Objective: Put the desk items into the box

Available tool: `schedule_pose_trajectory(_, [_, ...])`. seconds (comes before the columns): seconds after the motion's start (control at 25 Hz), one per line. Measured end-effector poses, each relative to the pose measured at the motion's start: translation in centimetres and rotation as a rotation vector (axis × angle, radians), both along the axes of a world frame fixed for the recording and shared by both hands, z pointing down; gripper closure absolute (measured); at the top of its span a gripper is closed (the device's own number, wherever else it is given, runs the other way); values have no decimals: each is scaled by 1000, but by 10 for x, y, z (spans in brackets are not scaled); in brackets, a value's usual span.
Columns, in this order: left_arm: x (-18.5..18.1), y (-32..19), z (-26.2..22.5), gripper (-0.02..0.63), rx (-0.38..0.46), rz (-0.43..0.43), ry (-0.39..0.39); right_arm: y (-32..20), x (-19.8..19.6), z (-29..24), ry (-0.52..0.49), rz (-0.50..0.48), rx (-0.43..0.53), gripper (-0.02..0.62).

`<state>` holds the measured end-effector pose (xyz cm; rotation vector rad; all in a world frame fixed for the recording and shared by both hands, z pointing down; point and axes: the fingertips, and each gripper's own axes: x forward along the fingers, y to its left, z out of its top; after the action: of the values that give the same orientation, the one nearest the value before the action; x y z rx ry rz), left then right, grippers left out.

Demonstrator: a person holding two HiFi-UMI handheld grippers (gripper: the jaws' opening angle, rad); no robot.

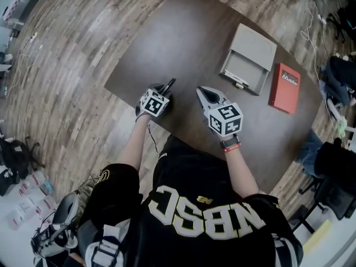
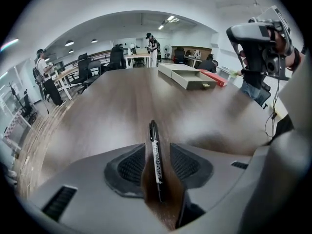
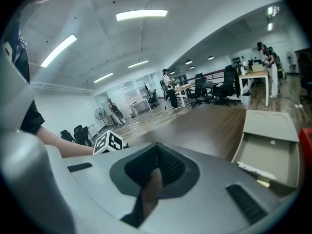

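A black marker [image 2: 155, 155] lies on the dark wooden table [image 1: 183, 38], pointing away from me. My left gripper [image 2: 156, 148] is open around it, with a gap showing on each side between the pads and the marker. In the head view the marker [image 1: 171, 84] sticks out past the left gripper [image 1: 166, 92] near the table's front edge. My right gripper [image 1: 200, 90] hovers beside it, shut with nothing between its fingers; its tips [image 3: 156, 145] touch. The grey open box [image 1: 247, 60] sits farther back right, with a white pen-like item [image 1: 236, 81] along its near wall.
A red book [image 1: 285, 88] lies right of the box. The box [image 3: 268, 155] and the book's edge [image 3: 306, 145] show at the right of the right gripper view. Office chairs, desks and people stand far behind the table. Bags and cables lie on the floor around it.
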<state>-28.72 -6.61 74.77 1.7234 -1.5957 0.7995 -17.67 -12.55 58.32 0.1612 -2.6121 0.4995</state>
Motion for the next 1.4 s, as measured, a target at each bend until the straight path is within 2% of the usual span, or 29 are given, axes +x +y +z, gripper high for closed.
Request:
schedule_pose_trajectory(0.32, [-5, 1, 16, 513, -45, -5, 8, -11, 0, 3, 13, 26, 1, 586])
schedule_pose_trajectory(0.4, [-6, 0, 18, 551, -55, -4, 7, -14, 1, 3, 14, 33, 2, 586])
schedule_pose_trajectory(0.88, [-4, -10, -7, 557, -90, 75, -6, -28, 7, -9, -36, 94, 6, 586])
schedule_pose_trajectory(1.16, [-3, -28, -43, 557, -92, 194, -44, -40, 17, -17, -59, 140, 5, 586])
schedule_pose_trajectory(1.4, [-3, -71, -71, 557, -67, 331, -110, -55, 35, -21, -80, 220, 14, 586])
